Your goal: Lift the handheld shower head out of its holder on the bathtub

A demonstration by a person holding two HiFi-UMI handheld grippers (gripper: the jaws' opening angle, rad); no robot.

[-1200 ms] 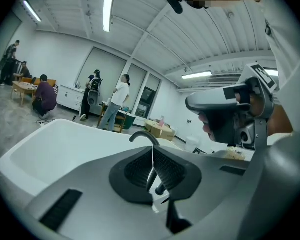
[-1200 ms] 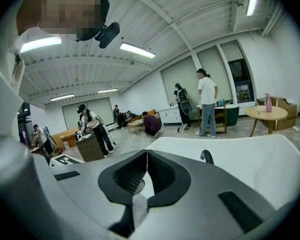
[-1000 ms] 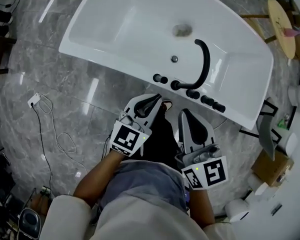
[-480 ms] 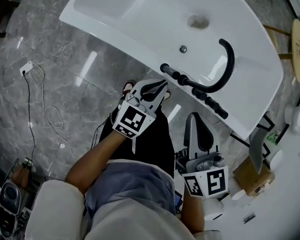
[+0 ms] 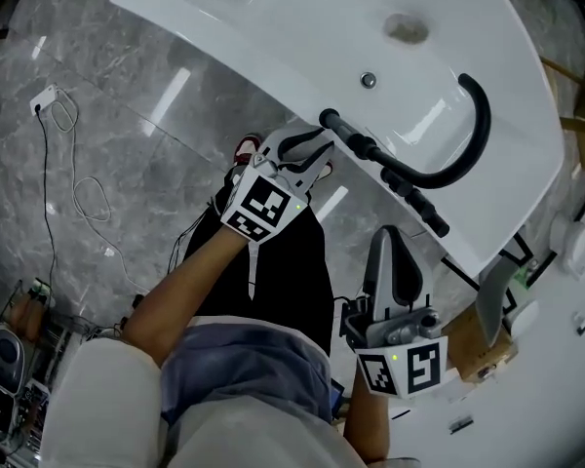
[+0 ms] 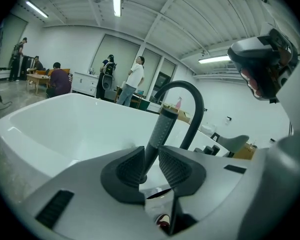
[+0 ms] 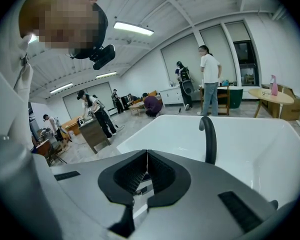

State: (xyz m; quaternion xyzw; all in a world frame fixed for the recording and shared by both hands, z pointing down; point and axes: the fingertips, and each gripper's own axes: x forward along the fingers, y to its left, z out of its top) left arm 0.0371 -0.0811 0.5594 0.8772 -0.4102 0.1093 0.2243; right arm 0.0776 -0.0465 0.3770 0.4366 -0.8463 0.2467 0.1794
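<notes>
The handheld shower head (image 6: 162, 126) is a dark, textured stick standing upright in its holder at the left end of the white bathtub's (image 5: 273, 37) near rim, also seen from above (image 5: 331, 120). My left gripper (image 5: 317, 154) is right in front of it. Its jaws are opening, and the handle shows in the gap between the pads (image 6: 177, 166) without being pressed. My right gripper (image 5: 390, 242) hangs lower and nearer to me, short of the rim, shut with nothing in it (image 7: 146, 171).
A black arched spout (image 5: 468, 149) and a row of black knobs (image 5: 409, 198) follow the shower head along the rim. On the grey marble floor lies a white cable with a socket (image 5: 49, 100). A cardboard box (image 5: 478, 354) stands at the right. People stand far behind the tub.
Both grippers have sunk toward the tub rim. The left one has come up to the shower head and its jaws have parted from shut. The right gripper has stayed shut.
</notes>
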